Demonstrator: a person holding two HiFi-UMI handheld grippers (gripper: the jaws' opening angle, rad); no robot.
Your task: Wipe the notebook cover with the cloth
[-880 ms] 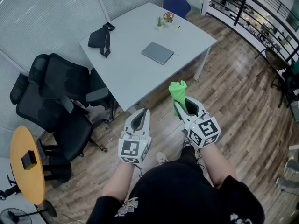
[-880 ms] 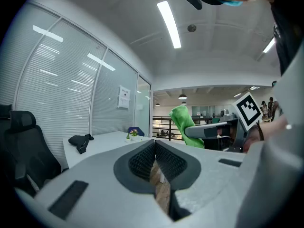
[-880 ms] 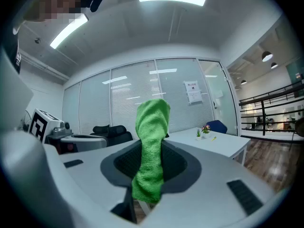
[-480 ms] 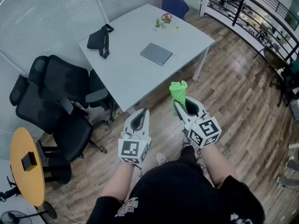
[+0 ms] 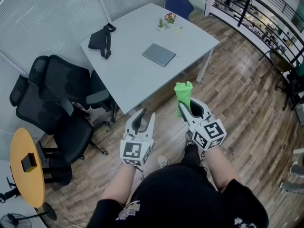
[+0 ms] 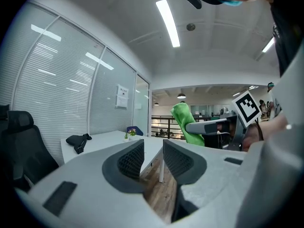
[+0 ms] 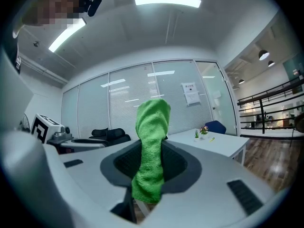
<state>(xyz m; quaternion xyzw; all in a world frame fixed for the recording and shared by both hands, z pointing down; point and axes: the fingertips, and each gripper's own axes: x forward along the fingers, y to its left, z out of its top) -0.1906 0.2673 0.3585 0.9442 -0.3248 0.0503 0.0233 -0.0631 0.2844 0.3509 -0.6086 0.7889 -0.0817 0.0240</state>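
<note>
- I am holding the right gripper [image 5: 185, 109] clamped on the green cloth [image 5: 183, 91], whose lower end is disappearing between the jaws.
- The left gripper [image 5: 144, 117] is hovering with its jaws apart and nothing between them.
- The notebook [image 5: 160, 54] is lying on the table [image 5: 133, 75], well apart from both grippers (cover details are too small to make out).

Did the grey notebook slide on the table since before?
No. The notebook still lies between the black bag and the little plants, same as before.
</note>
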